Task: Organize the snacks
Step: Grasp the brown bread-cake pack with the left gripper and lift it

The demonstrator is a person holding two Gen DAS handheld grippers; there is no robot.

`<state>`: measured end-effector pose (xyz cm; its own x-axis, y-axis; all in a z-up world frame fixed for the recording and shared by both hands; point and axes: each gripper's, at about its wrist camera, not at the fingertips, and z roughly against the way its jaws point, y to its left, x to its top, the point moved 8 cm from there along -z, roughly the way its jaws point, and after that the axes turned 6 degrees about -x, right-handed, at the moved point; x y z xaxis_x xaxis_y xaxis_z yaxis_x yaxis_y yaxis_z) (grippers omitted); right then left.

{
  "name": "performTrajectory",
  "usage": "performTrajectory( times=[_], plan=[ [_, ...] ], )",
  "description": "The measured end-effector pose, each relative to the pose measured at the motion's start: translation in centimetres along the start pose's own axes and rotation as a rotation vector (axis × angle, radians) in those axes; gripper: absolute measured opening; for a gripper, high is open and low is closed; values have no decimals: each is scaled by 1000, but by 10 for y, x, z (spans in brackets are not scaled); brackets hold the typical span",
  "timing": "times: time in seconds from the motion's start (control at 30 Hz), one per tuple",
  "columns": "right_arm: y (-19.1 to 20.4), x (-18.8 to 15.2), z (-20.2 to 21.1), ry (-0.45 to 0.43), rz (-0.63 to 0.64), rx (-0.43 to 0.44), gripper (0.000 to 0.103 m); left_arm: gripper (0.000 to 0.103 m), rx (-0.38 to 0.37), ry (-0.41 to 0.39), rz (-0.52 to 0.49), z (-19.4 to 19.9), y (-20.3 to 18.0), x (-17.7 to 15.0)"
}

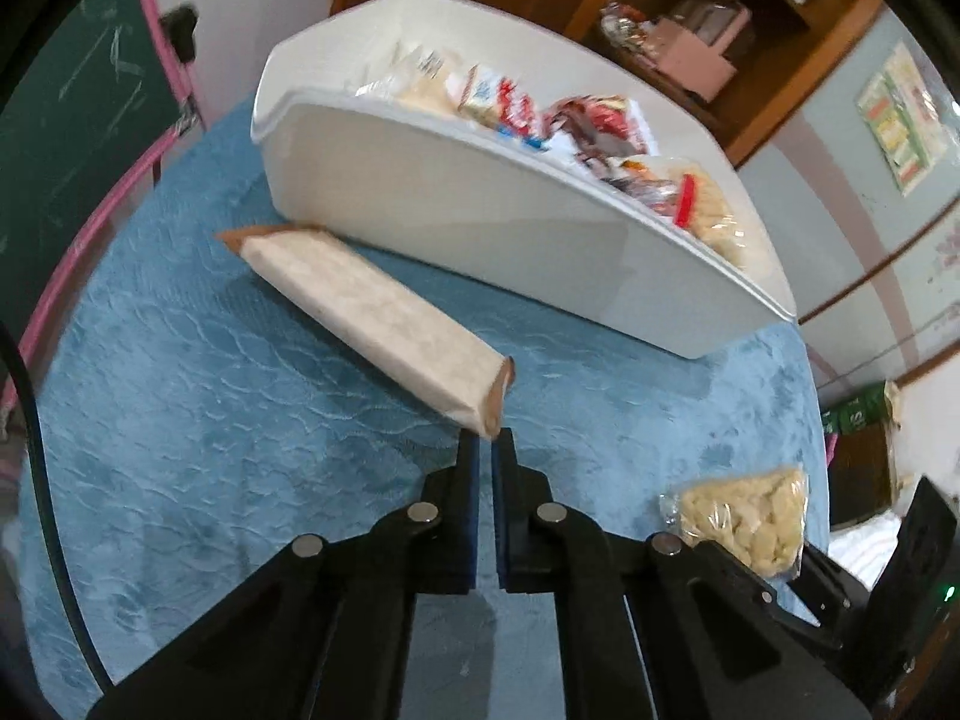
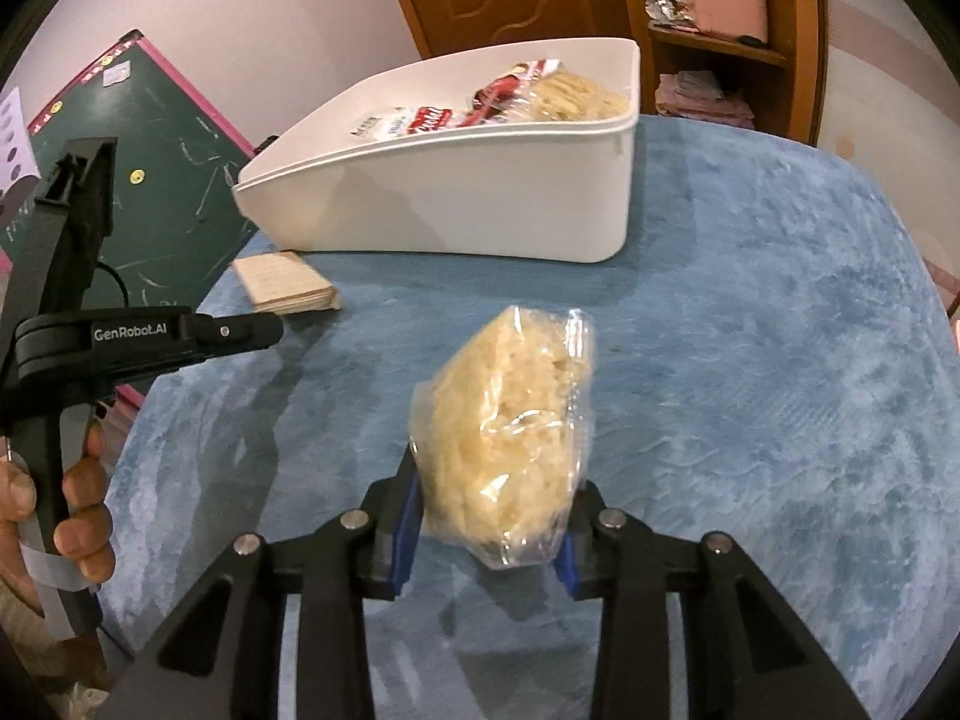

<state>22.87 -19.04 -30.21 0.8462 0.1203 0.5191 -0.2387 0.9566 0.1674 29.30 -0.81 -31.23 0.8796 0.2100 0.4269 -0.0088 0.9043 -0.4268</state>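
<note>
Only the right claw [image 2: 486, 516] grips a clear snack bag [image 2: 510, 438] — left claw [image 1: 485, 450] pinches nothing.

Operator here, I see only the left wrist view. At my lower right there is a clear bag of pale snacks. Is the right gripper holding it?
Observer: Yes. The right gripper is shut on the clear bag, one blue pad on each side.
Operator: How does the bag sit between them?
Observer: On end; most of it sticks out past the fingertips, toward the white bin.
Operator: What holds my gripper?
Observer: A bare hand wraps the handle of the left gripper.
</note>
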Motion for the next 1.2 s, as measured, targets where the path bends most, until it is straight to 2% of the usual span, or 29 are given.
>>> performTrajectory(
  times=[0.07,0.13,0.2,0.3,0.33,0.37,0.4,0.43,0.47,0.63,0.87,1.1,1.2],
  plan=[
    [4,-1,4,-1,13,-1,36,2,-15,-4,-9,5,-3,0],
    [6,-1,6,-2,15,-8,36,2,-86,17,28,5,-5,-1],
    [8,-2,8,4,6,-9,36,2,-117,29,64,2,-3,-1],
    [8,-4,9,14,0,-8,36,12,-128,47,103,-4,2,-3],
    [7,-5,10,16,1,-10,36,26,-125,57,120,-6,5,-3],
    [7,-6,10,20,2,-12,36,46,-116,59,134,-8,8,-3],
    [6,-7,10,23,2,-11,36,57,-101,57,150,-10,11,-2],
    [6,-9,9,28,0,-11,36,74,-79,51,165,-10,16,-1],
    [5,-10,8,32,-3,-11,36,82,-52,35,181,-8,22,1],
    [1,-15,1,59,-28,12,36,82,25,24,245,-12,39,19],
    [2,-15,1,56,-18,28,36,82,232,73,343,-34,53,43],
    [-6,-17,2,59,-44,53,36,85,445,132,385,-55,62,45],
    [-9,-17,3,57,-56,53,36,81,457,126,378,-54,59,44]
  ],
)
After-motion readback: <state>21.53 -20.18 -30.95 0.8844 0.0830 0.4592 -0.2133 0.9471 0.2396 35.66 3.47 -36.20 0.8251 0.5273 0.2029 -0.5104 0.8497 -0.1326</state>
